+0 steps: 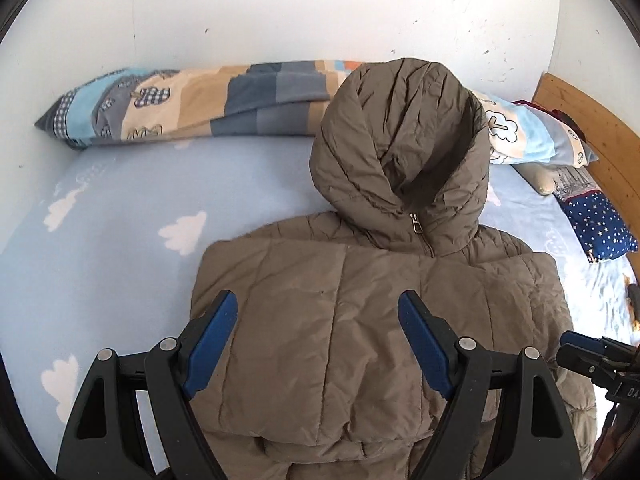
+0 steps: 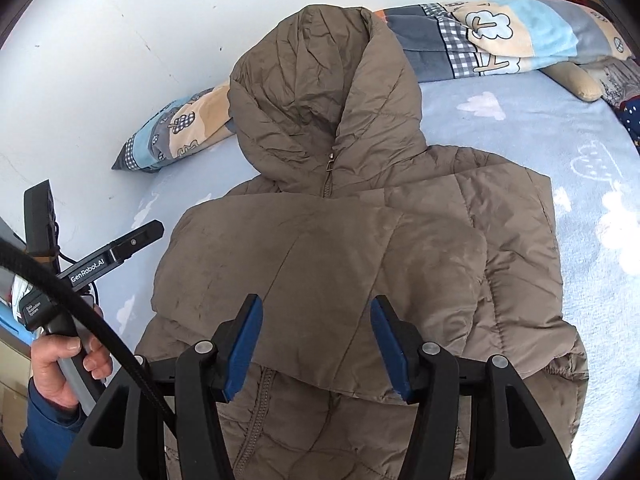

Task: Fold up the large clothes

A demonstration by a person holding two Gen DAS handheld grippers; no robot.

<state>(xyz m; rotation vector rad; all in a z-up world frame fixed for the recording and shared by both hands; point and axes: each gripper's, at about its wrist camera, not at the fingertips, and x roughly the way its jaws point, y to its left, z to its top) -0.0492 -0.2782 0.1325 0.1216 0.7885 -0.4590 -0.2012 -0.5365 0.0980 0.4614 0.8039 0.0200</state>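
I'm in a home bedroom: a bed (image 1: 120,216) with a pale blue cloud-print sheet sits against a scuffed white wall (image 1: 280,12), with a rolled patchwork quilt (image 1: 200,104), a star-print pillow (image 1: 604,228) and a wooden headboard (image 1: 600,132).

Jacket (image 1: 360,320) hem cut off (sleeves perhaps tucked).

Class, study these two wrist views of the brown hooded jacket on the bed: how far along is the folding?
Done: both sleeves lie folded across the chest of the jacket, zipped and flat on the bed. In hand: nothing; the left gripper and right gripper hover open above it. Left: the hood lies unfolded, and the body is not folded up.
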